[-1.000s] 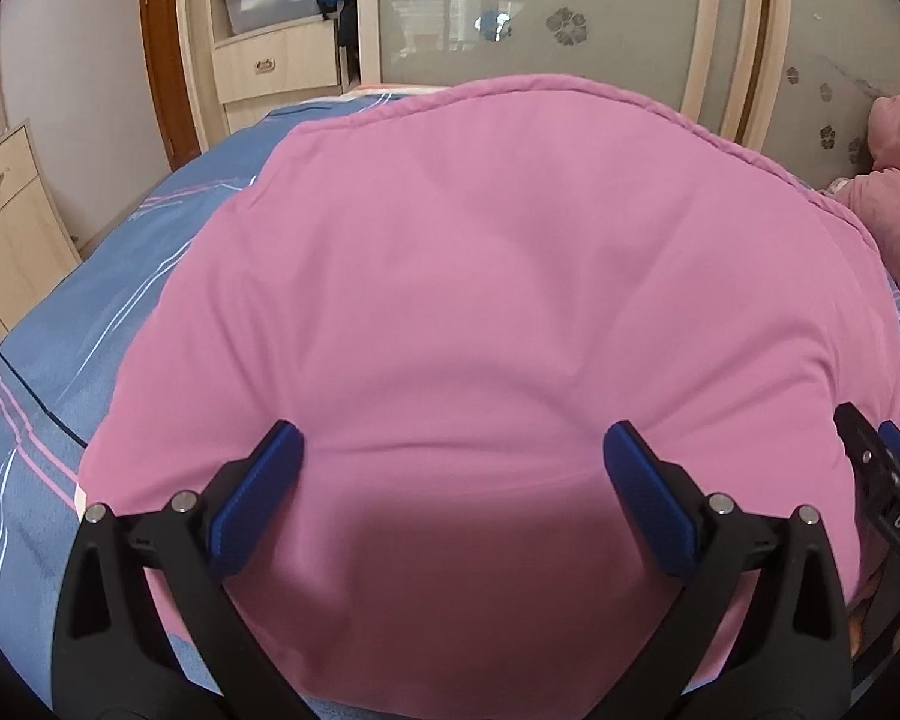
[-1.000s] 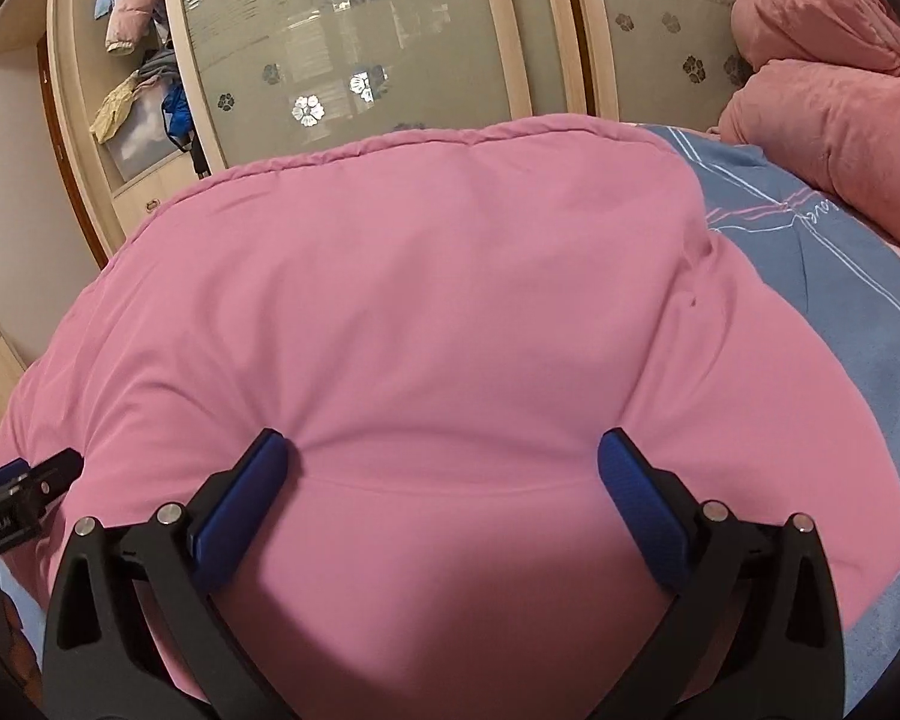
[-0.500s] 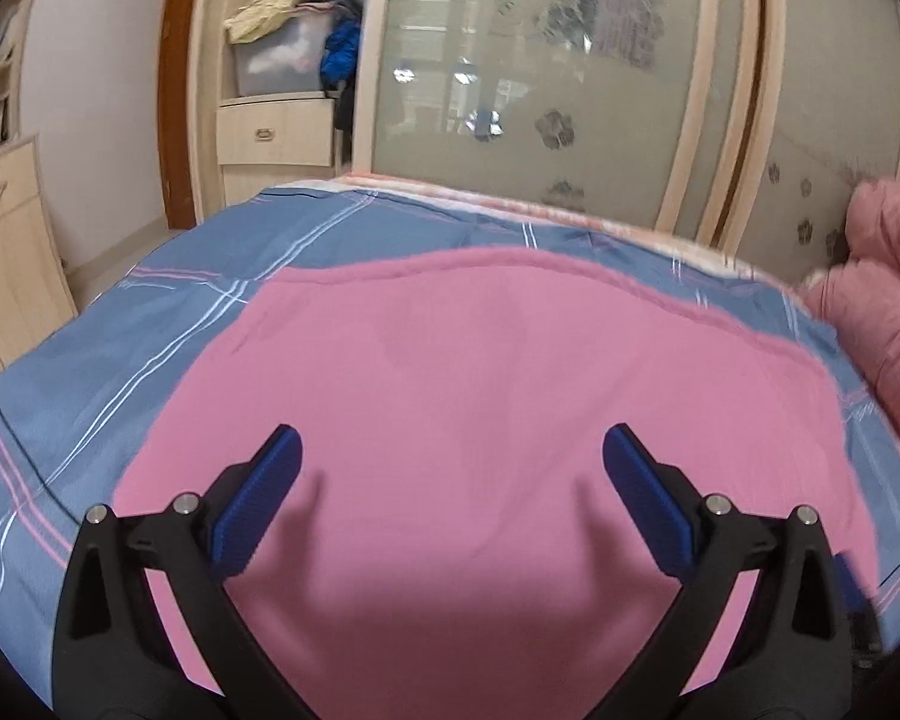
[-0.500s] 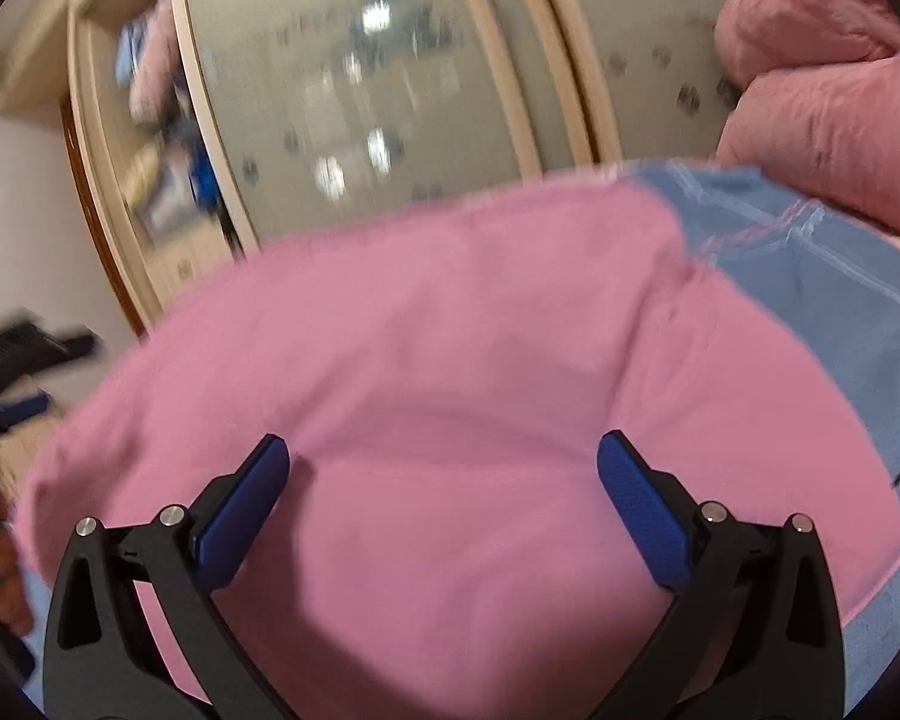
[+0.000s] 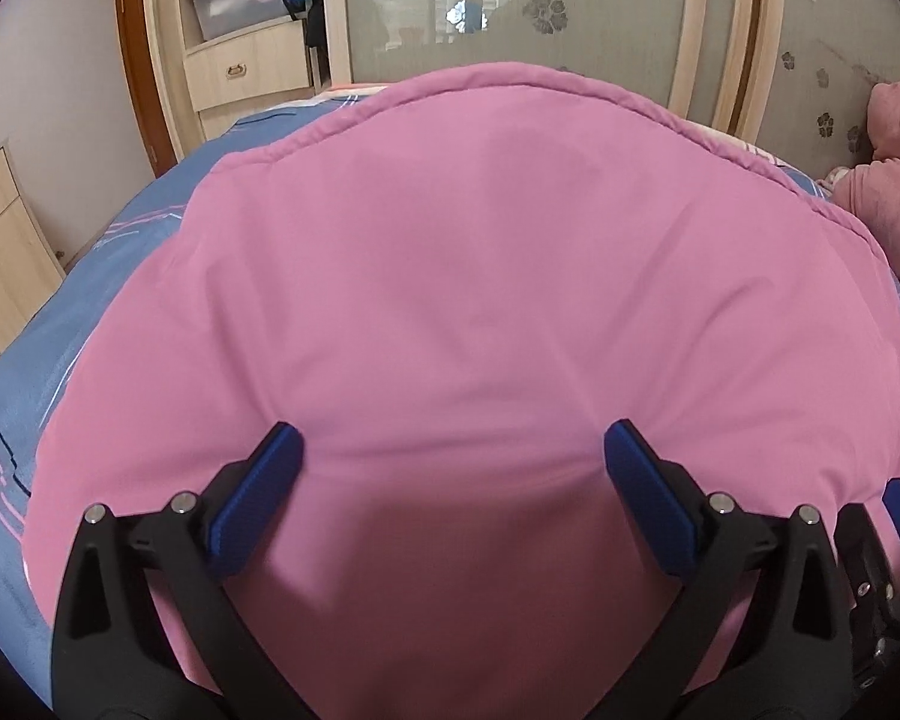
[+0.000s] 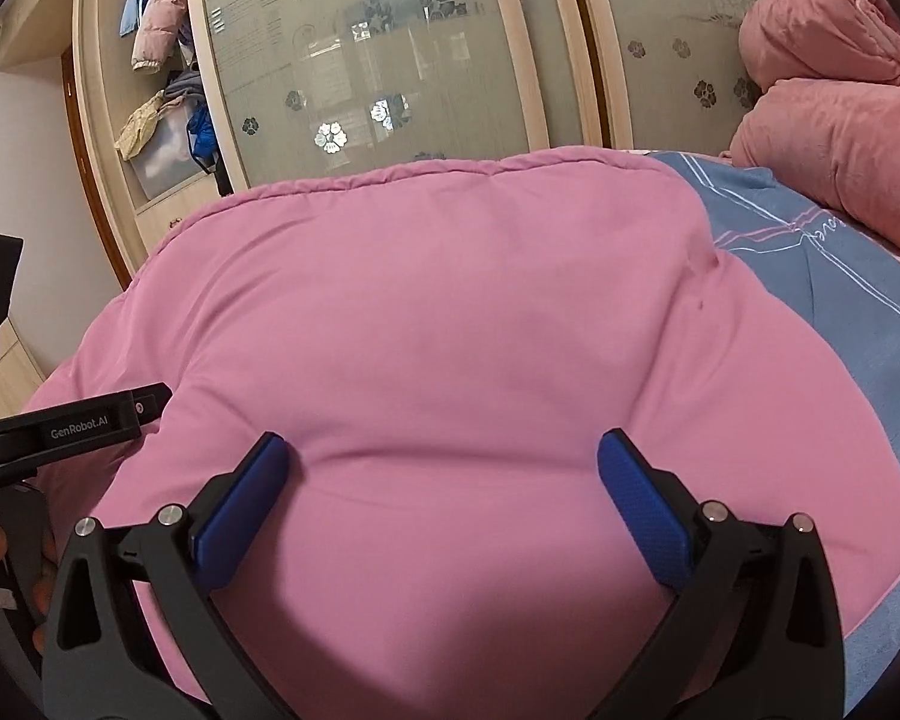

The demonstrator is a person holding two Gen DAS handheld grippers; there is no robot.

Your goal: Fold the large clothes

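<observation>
The big pink cloth garment [image 5: 480, 300] is spread flat over the blue striped bedsheet [image 6: 822, 276], filling most of both wrist views, with its hemmed edge on the far side by the frosted flower-print wardrobe doors [image 6: 390, 60]. The left gripper [image 5: 450, 468] and right gripper [image 6: 444, 474] both have their blue-padded jaws wide apart over the near part of the fabric, gripping nothing. Readable text: "GenRobot.AI" on the left gripper's black body at the left of the right wrist view, plus cursive "love" on the sheet near the pink plush pillows [image 6: 840, 138] far right.

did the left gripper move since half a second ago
Yes. The left gripper dropped back toward the pink garment, which again hides most of the blue bedsheet before the wardrobe doors.
</observation>
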